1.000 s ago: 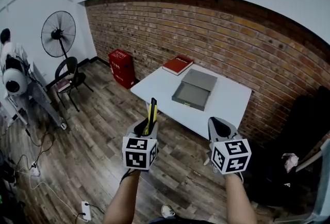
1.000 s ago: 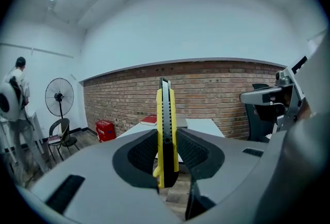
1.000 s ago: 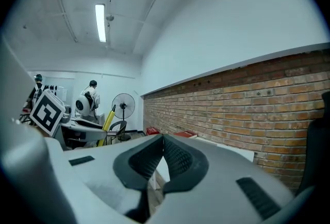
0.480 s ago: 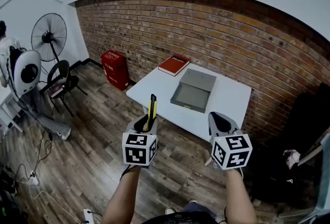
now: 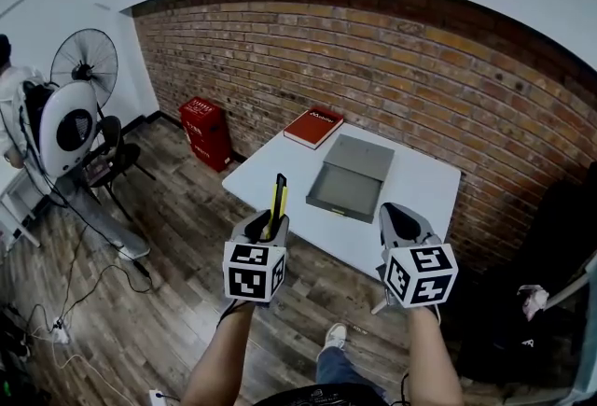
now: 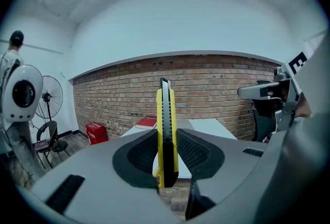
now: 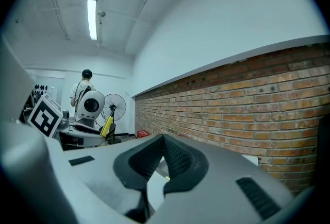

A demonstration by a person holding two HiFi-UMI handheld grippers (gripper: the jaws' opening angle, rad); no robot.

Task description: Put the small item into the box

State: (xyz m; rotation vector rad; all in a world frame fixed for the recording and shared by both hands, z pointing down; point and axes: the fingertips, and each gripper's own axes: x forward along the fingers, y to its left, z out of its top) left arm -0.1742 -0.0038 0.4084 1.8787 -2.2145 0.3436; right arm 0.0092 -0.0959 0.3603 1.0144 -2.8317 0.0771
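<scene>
The yellow-and-black plastic utility knife (image 6: 166, 130) stands upright, clamped between the pads of the left gripper (image 5: 270, 227), lower centre-left of the head view. The right gripper (image 5: 399, 219) is closed and empty. The open grey box (image 5: 339, 192) sits mid-frame on the white table (image 5: 424, 185).

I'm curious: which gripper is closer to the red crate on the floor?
Left. The left gripper is right of the red crate; the right gripper is much farther right.

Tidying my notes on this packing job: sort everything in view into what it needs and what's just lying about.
Job: yellow utility knife in the left hand-held gripper; open grey box on the white table.
Lying about: red book, red crate, fan, chair.
</scene>
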